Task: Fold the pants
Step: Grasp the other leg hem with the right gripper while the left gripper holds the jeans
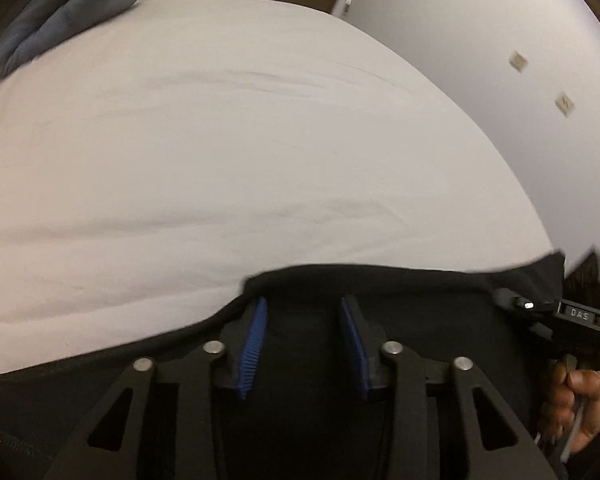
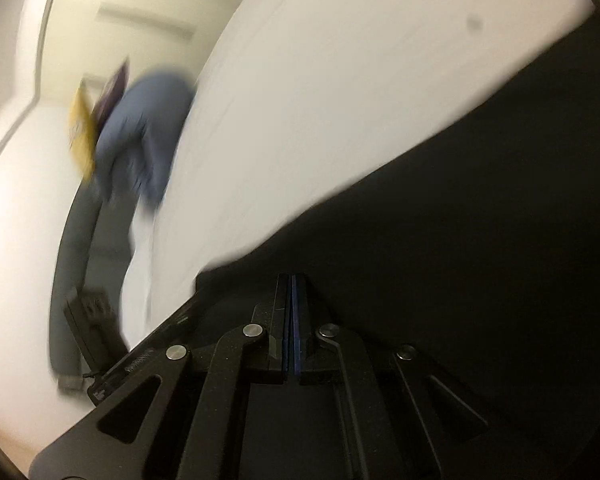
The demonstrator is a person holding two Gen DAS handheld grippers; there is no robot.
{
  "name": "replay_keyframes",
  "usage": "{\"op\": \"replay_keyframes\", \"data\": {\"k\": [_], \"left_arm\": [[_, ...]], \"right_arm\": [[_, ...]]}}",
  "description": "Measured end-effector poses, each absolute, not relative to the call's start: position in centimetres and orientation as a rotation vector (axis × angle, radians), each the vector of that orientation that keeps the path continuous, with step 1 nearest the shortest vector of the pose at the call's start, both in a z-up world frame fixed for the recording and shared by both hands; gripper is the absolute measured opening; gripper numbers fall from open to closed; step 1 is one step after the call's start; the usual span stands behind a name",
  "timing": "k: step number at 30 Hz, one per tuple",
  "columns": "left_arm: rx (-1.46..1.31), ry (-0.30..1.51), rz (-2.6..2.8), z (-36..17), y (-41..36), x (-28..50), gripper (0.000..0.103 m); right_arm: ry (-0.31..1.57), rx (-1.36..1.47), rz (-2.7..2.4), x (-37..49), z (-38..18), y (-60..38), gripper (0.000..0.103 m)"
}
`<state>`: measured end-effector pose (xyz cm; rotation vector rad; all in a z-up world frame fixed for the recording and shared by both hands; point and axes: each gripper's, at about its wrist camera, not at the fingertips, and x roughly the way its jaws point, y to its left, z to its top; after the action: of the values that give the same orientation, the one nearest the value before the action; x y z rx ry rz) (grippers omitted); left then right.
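Left gripper (image 1: 304, 312) jaws released | right gripper (image 2: 291, 280) clenched, grasp unclear | pants (image 1: 400, 292) blurred

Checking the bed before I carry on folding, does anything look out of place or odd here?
One thing: a crumpled blue-grey garment lies bunched at the far corner of the white bed, spilling over the edge in the right wrist view. The black pants lie at the near edge, nothing damaged or spilled.
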<state>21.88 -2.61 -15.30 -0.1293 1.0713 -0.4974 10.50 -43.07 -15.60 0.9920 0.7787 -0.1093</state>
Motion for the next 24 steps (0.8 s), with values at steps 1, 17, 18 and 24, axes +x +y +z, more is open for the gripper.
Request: {"op": "replay_keyframes", "data": {"k": [1,17,18,24], "left_arm": [[-0.147,1.076,-0.485,-15.3,-2.0,22.0,0.023],[-0.128,0.985,-0.295,-14.0,2.3,10.2,0.067],[-0.123,0.979,-0.29,-14.0,2.6,9.8,0.067],[-0.1,0.987,-0.266,-14.1,2.2,9.3,0.067]], "right_arm": [[0.725,1.037,-0.175,7.6,-14.9,-46.6,0.0],[0.71,1.11,-0.083,-0.2,-15.7,-51.3,0.0],[0.693,1.058,-0.146,-1.0,-14.6,-52.9,0.0],[0.531,1.071,-0.456,-10.4,-11.2,-62.4,0.0]]}}
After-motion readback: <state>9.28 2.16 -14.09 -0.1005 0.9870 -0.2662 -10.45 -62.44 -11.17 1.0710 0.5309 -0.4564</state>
